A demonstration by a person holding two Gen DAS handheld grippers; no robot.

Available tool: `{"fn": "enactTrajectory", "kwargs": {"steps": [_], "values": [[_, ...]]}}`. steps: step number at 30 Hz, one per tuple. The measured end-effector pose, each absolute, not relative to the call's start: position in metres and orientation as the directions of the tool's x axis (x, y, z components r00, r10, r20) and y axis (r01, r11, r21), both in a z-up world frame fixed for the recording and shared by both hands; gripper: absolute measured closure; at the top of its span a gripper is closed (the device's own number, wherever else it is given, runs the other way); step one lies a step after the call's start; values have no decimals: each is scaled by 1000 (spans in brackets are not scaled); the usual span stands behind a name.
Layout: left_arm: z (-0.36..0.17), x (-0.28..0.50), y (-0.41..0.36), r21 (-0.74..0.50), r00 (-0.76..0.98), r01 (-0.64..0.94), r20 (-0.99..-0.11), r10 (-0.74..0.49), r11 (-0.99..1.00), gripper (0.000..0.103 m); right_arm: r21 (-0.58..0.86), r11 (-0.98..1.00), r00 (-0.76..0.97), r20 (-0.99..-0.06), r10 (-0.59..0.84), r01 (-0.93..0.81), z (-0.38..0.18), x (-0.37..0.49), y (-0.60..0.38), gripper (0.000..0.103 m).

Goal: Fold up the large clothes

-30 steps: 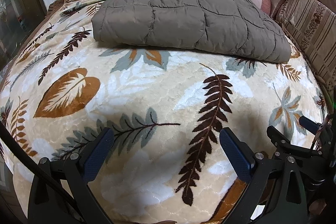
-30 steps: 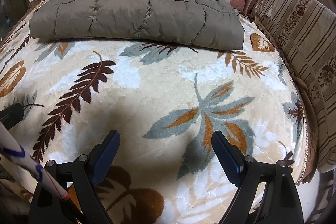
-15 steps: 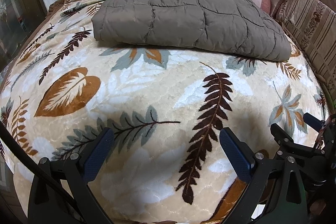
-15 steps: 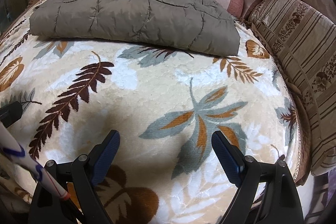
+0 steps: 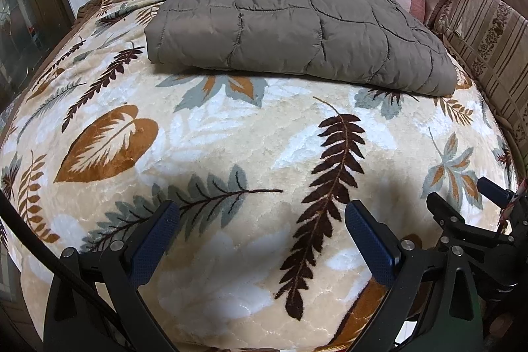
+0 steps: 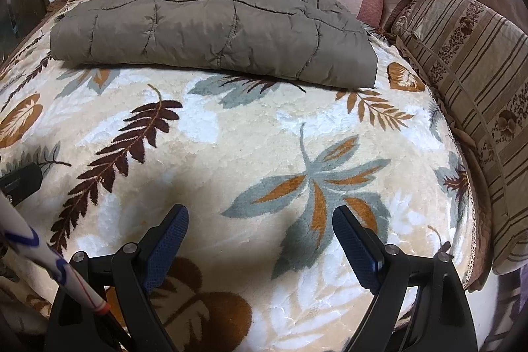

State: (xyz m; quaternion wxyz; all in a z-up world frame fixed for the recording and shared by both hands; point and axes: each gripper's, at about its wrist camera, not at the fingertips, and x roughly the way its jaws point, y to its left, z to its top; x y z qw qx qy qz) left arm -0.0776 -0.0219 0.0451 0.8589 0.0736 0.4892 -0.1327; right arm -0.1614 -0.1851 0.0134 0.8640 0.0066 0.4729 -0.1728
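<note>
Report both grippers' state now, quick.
Left gripper: jaws open, holding nothing, above the leaf-print blanket.
Right gripper: jaws open, holding nothing; the folded grey quilted jacket lies apart, farther back.

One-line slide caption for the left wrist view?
Open left gripper hovers over leaf-print blanket, facing the folded grey quilted garment.

Folded quilted jacket (image 6: 211, 25) on leaf-patterned blanket (image 6: 250, 134)

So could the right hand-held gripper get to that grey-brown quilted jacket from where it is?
Probably yes: the right hand-held gripper is open, and only bare leaf-patterned blanket lies between it and the folded quilted jacket.
</note>
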Motion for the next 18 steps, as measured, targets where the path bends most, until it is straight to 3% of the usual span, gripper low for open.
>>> {"fn": "enactTrajectory", "kwargs": {"steps": [18], "values": [[40, -72, -20, -4, 473, 290, -869, -147, 957, 3, -114, 945, 498, -827, -261, 306, 15, -160, -189, 11]]}}
